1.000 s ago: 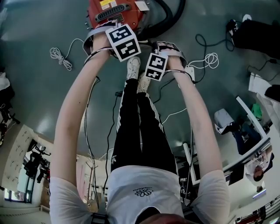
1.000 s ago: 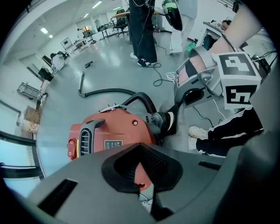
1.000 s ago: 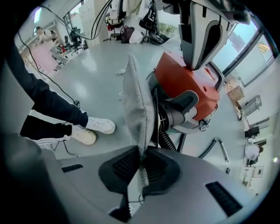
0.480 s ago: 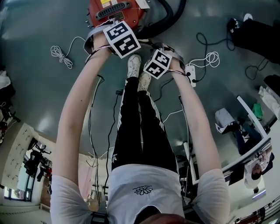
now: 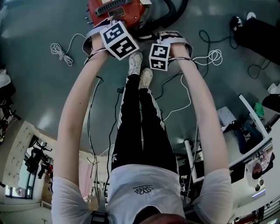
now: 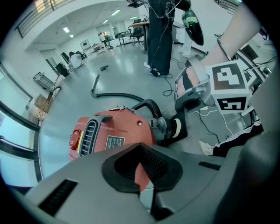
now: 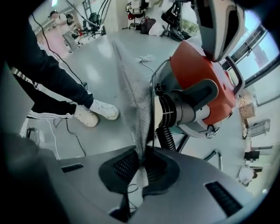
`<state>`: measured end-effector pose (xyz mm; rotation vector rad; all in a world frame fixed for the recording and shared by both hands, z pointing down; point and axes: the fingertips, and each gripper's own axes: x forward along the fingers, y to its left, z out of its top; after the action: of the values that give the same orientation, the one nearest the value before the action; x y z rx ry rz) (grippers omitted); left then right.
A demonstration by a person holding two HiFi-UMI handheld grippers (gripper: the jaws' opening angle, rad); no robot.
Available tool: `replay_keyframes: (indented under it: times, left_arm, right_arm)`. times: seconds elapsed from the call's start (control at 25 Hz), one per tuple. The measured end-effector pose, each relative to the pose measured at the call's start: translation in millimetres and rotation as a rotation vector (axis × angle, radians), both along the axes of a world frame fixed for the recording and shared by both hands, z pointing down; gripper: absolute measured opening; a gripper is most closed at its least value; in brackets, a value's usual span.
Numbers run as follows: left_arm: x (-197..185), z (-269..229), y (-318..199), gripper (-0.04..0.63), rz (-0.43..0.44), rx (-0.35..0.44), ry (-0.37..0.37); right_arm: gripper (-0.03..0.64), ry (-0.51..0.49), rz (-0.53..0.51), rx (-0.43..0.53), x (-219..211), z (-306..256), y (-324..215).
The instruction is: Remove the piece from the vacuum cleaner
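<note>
A red vacuum cleaner (image 5: 114, 9) lies on the grey floor in front of the person's feet. In the left gripper view its red body (image 6: 113, 131) shows a switch and a vent grille, with a black hose connector (image 6: 173, 127) at its end. My left gripper (image 6: 146, 192) hangs above it with the jaws shut and nothing gripped. My right gripper (image 7: 140, 168) points down beside the connector (image 7: 188, 109) and is shut on a thin grey speckled piece (image 7: 133, 96) that runs out from between its pads. In the head view the two marker cubes sit side by side, left (image 5: 117, 39) and right (image 5: 159, 55).
The black corrugated hose (image 5: 170, 15) curls off to the right. Coiled white cables (image 5: 59, 54) (image 5: 212, 57) and dark leads lie on the floor. The person's white shoes (image 5: 140, 70) are just below the grippers. A person in dark trousers (image 6: 159, 35) stands behind, and furniture sits at the right.
My right gripper has rolled and shifted a little toward the vacuum cleaner, still holding the grey piece. My left gripper has rolled slightly and stayed in place.
</note>
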<state>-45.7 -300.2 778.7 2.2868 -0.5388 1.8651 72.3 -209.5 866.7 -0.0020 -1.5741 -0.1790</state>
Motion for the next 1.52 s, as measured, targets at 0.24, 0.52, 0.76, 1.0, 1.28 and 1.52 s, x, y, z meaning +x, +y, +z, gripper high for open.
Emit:
replay_keyframes:
  times: [0.24, 0.52, 0.76, 1.0, 1.28, 1.52]
  left_arm:
    - [-0.1, 2.8, 0.3, 0.005, -0.014, 0.001, 0.006]
    - [1.2, 0.7, -1.6, 0.005, -0.009, 0.001, -0.010]
    - [-0.4, 2.7, -1.1, 0.005, -0.020, 0.008, -0.008]
    - [1.3, 0.4, -2.3, 0.005, -0.029, 0.025, 0.017]
    - [2.5, -2.7, -4.8, 0.005, -0.084, 0.062, 0.051]
    - [-8.1, -57.8, 30.9, 0.005, -0.530, 0.087, 0.374]
  right_arm:
    - [0.028, -0.129, 0.211, 0.031, -14.1, -10.0, 28.0]
    - [0.028, -0.156, 0.118, 0.045, -17.3, -25.0, 37.9]
    - [0.028, -0.151, 0.126, 0.025, -25.0, -22.4, 55.6]
    - [0.028, -0.189, 0.140, -0.035, -34.6, -23.3, 70.6]
    - [0.028, -0.211, 0.169, 0.000, -40.7, -44.2, 66.5]
    - [0.028, -0.249, 0.362, 0.035, -31.9, -108.9, 54.5]
